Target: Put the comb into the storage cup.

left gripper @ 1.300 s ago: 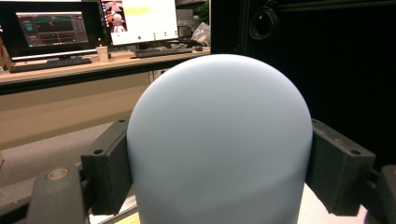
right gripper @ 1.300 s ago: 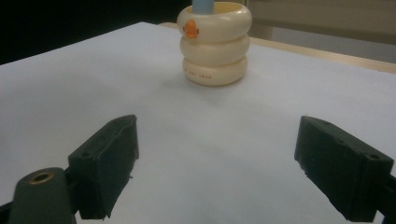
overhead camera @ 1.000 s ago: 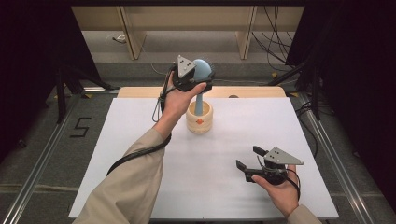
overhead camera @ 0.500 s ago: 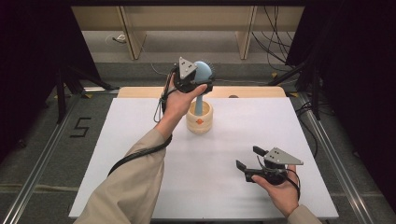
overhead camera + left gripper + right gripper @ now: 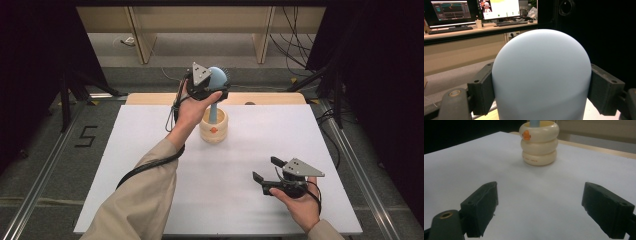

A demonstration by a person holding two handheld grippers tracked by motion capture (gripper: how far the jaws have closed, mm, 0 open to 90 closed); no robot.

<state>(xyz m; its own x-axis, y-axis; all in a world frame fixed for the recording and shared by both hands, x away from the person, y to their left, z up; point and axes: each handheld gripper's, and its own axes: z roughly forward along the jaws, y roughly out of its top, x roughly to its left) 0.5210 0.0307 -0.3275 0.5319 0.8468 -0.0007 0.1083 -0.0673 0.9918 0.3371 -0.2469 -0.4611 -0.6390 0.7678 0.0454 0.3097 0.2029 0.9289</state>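
The left gripper [image 5: 216, 89] is held up over the far middle of the table, its jaws clamped on the rounded pale blue head of a brush [image 5: 218, 78]. In the left gripper view the head of the brush [image 5: 541, 75] sits squarely between the two black pads [image 5: 482, 92], which press against its left and right sides. Dark bristles show along the far right edge of the head in the high view. The brush's blue handle runs straight down from the head into a cream ribbed holder [image 5: 214, 126], which stands upright on the white table [image 5: 150, 150] just below the left hand [image 5: 190, 112].

The right gripper [image 5: 267, 171] lies low at the near right of the table, held in the right hand [image 5: 300, 205], well apart from the holder. Its jaws stand wide open with nothing between them; in the right gripper view bare white table [image 5: 531, 202] shows between the pads [image 5: 482, 206]. They point toward the holder [image 5: 539, 143], where three stacked rings and a small orange mark on the top ring can be seen, with the blue handle rising out of its mouth.
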